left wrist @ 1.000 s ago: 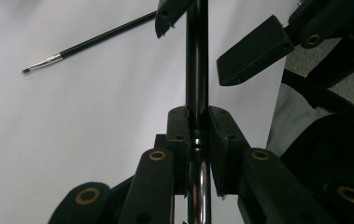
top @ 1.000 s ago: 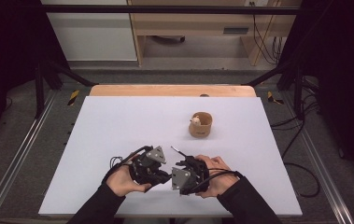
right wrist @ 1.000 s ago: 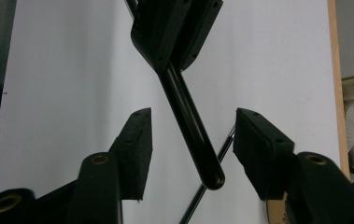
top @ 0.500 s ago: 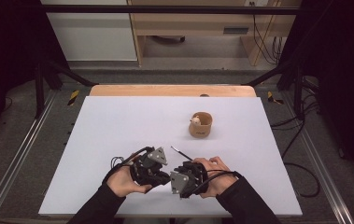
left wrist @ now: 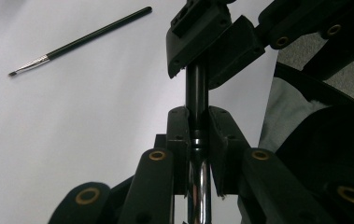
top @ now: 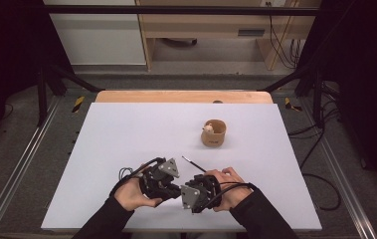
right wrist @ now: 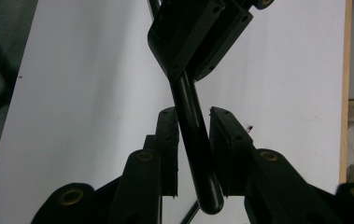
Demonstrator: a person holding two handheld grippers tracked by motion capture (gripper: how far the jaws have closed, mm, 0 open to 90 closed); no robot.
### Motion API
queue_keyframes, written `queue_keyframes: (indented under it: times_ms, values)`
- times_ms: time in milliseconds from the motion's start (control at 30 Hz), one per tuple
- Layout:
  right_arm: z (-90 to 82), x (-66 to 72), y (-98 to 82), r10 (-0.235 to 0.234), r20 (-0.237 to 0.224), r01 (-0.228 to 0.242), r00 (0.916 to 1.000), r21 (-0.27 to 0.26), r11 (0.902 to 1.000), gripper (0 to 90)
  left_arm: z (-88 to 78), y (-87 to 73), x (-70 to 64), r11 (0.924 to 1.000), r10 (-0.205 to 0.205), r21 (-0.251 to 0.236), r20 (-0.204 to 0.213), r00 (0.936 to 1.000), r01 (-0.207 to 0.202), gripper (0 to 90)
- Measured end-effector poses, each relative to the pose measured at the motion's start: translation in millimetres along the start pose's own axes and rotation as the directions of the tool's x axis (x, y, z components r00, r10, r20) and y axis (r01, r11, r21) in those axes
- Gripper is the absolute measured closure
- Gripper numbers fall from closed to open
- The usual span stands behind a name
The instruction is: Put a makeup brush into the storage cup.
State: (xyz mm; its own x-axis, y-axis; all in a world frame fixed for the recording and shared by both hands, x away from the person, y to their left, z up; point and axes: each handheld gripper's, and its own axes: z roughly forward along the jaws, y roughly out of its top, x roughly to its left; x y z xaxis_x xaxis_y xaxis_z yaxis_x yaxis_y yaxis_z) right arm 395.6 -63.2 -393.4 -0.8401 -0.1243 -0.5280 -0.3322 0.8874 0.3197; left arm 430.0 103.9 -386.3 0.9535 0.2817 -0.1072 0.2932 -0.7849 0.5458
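At the table's near edge my two grippers meet tip to tip, left gripper (top: 172, 188) and right gripper (top: 189, 193). A black rod with a chrome section (left wrist: 196, 93) runs between them. In the left gripper view my left gripper (left wrist: 197, 116) is shut on the rod near the chrome part, and the right gripper (left wrist: 198, 70) clamps the far end. In the right gripper view the rod (right wrist: 191, 107) lies slanted between the jaws of my right gripper (right wrist: 193, 116), which have just been closing and now touch it. The left gripper (right wrist: 188, 65) holds it beyond.
A thin black paintbrush (top: 193, 164) lies on the white table (top: 126, 134) just beyond the hands; its bristle tip (left wrist: 13, 73) points away from them. A small wooden cup (top: 214, 133) with a pale object inside stands right of centre.
The two hands stay at the same spot near the front edge. The grippers sit a touch closer together than a second ago.
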Motion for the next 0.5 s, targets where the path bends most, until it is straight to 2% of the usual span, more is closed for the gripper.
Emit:
queue_keyframes:
  times_ms: [167, 500]
  values:
    - [0.1, -0.1, -0.1, -0.018, 0.002, 0.018, 0.9998, -0.001, 0.9998, 74.2, 0.1, 0.4, -0.1, 1.0, 0.001, 0.002, 0.003, 1.0, -0.001, 78.9]
    - [0.6, 0.7, 0.1, -0.025, -0.001, 0.025, 0.9997, 0.004, 0.9997, 74.7, 0.4, 1.2, -1.1, 1.0, 0.004, -0.001, 0.003, 1.0, -0.004, 78.9]
